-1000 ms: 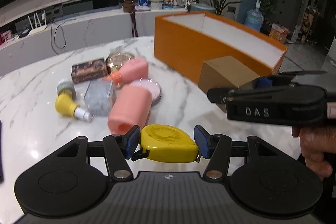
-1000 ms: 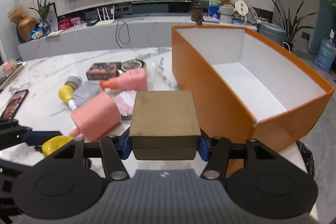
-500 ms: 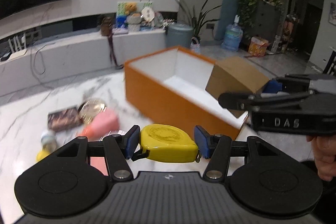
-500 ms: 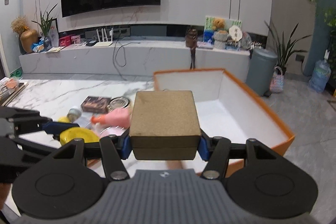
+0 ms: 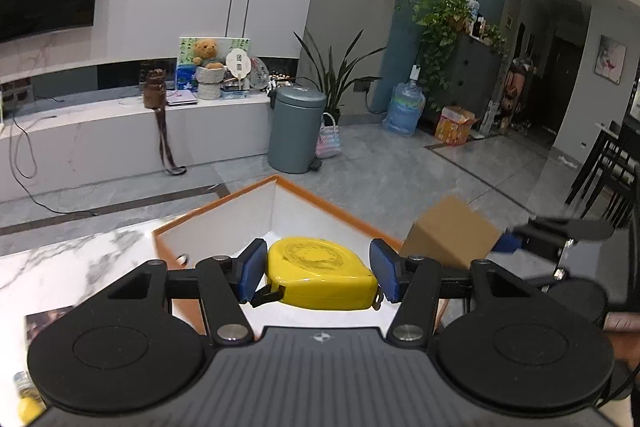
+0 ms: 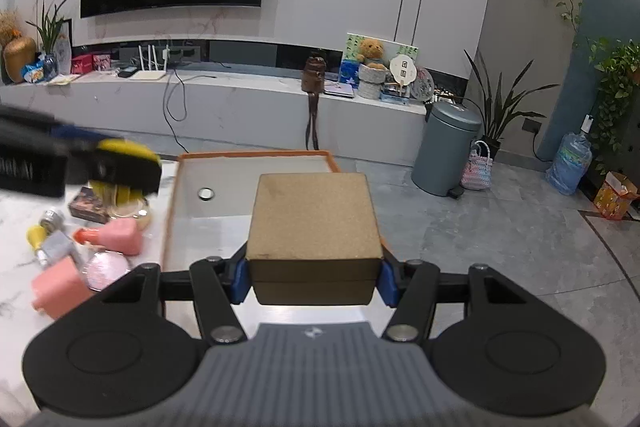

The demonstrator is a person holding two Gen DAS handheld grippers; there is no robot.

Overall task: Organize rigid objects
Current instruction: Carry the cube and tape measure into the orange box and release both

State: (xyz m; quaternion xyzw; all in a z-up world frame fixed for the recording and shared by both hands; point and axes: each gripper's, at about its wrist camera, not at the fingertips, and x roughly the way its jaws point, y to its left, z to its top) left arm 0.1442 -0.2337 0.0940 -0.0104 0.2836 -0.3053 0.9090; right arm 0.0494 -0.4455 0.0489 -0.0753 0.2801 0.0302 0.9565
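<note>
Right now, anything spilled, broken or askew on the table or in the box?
Nothing stands out. Yellow tape measure and brown box sit squarely in their grippers above the orange box; a small round disc lies inside.

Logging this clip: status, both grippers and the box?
Left gripper shut on yellow tape measure. Right gripper shut on brown box. Both over orange box. Nothing blocking.

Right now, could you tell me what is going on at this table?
A person is tidying items into the orange box with two handheld grippers. The left gripper is clamped on a yellow tape measure, the right gripper on a brown cardboard box; both are held above the orange box. Pink containers and other small items lie on the marble table.
</note>
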